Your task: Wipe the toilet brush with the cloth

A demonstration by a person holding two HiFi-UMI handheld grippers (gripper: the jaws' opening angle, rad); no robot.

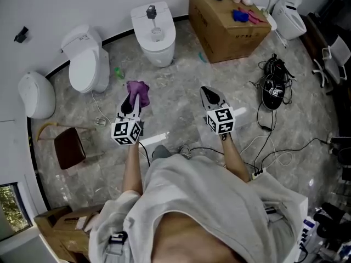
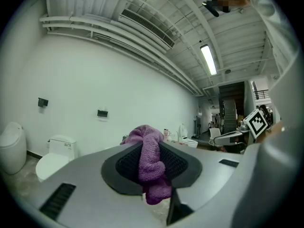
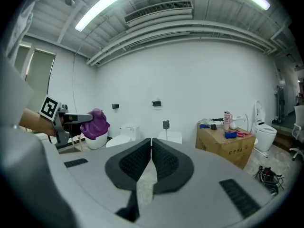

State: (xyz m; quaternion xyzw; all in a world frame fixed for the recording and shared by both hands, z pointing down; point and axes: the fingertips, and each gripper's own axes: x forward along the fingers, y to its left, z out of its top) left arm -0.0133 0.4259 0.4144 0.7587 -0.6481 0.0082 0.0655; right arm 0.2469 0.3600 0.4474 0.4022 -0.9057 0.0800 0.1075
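While tight between fingers [image 2: 126,167] of the left gripper [image 2: 151,148], purple cloth [image 2: 152,167], bunched upward.

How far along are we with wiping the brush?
Done: the cloth is picked up and clamped in the left gripper.
In hand: only that. The right gripper is shut and empty, and both grippers hang over the floor.
Left: what looks like the brush stands on the middle toilet, untouched and well away from both grippers. Reaching it, gripping it and wiping it have not begun.

Purple cloth [image 2: 151,161], white toilet [image 1: 157,37], brown box [image 1: 227,29], grey marbled floor [image 1: 181,89].
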